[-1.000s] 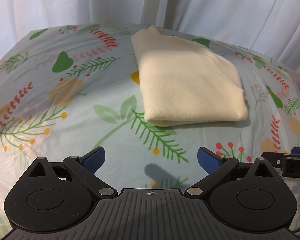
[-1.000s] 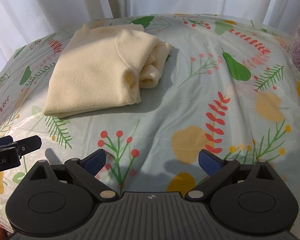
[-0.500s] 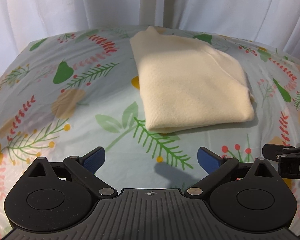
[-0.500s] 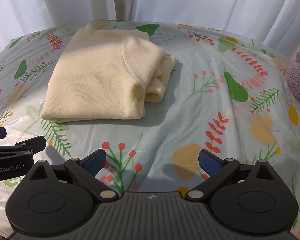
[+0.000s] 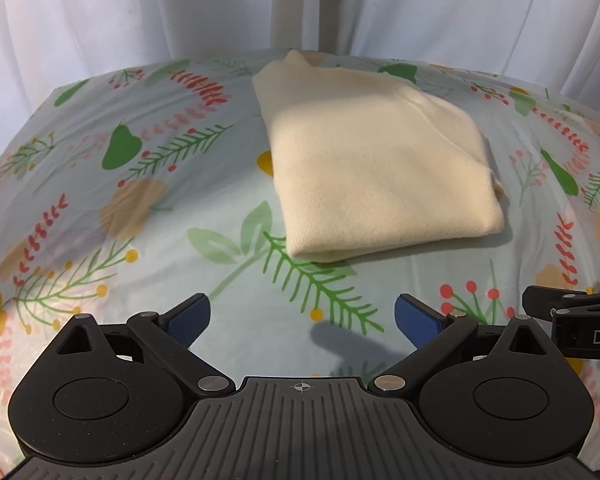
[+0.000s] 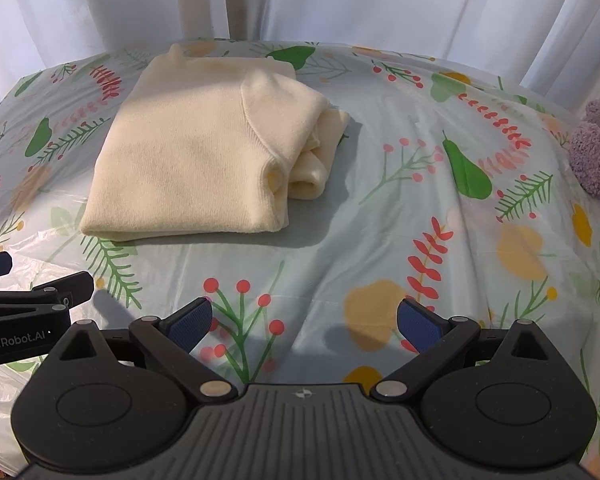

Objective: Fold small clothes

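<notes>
A cream knit sweater (image 5: 376, 164) lies folded in a neat rectangle on the floral tablecloth (image 5: 140, 208). It also shows in the right wrist view (image 6: 204, 156), with its tucked sleeve rolls at its right edge. My left gripper (image 5: 302, 316) is open and empty, held back from the sweater's near fold. My right gripper (image 6: 304, 320) is open and empty, near the table's front and to the right of the sweater. Each gripper shows at the edge of the other's view.
White curtains (image 6: 340, 0) hang behind the table. A purple plush toy (image 6: 596, 148) sits at the table's right edge. Clear plastic film (image 6: 20, 248) covers the cloth at the front left.
Both grippers have drawn back and up from the folded sweater, so more of the table and curtain shows. The sweater has not moved. Both stay open.
</notes>
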Demonstrator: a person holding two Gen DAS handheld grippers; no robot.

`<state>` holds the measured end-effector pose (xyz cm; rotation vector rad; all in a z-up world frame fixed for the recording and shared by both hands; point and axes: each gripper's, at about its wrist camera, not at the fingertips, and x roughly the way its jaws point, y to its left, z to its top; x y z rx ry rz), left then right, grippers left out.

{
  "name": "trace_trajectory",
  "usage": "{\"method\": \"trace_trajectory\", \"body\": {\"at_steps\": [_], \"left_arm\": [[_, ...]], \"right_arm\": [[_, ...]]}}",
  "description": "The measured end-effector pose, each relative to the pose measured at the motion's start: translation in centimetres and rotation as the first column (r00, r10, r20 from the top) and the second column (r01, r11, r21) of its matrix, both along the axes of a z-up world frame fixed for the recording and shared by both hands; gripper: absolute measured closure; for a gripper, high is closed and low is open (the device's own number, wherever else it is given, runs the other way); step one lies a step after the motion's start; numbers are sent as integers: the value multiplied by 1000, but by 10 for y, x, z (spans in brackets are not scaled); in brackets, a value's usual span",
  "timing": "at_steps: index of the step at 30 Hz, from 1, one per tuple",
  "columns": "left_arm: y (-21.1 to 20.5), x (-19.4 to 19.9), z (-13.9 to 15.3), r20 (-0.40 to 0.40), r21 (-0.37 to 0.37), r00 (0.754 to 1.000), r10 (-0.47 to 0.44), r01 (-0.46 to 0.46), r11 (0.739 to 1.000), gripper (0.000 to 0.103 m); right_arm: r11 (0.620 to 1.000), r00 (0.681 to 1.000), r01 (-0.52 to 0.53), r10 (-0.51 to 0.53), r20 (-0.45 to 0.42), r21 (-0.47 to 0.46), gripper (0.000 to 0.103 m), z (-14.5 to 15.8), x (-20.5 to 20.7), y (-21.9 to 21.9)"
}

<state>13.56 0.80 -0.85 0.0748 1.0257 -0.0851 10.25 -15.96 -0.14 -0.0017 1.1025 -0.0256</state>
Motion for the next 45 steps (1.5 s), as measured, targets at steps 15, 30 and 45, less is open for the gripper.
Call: {"method": "trace_trajectory", "body": {"at_steps": [15, 30, 45], "left_arm": [[2, 2, -3, -16, 1, 1000, -9, 9, 1000, 2], [6, 7, -6, -28, 0, 1000, -12, 12, 1000, 2], [3, 9, -6, -35, 1, 999, -23, 23, 1000, 2]], "right_arm": [[1000, 1000, 8, -8, -3, 6, 4, 0, 0, -1], [1000, 1000, 8, -8, 4, 12, 4, 1, 3, 1], [1000, 1000, 13, -13, 1, 8, 4, 1, 5, 0]]}}
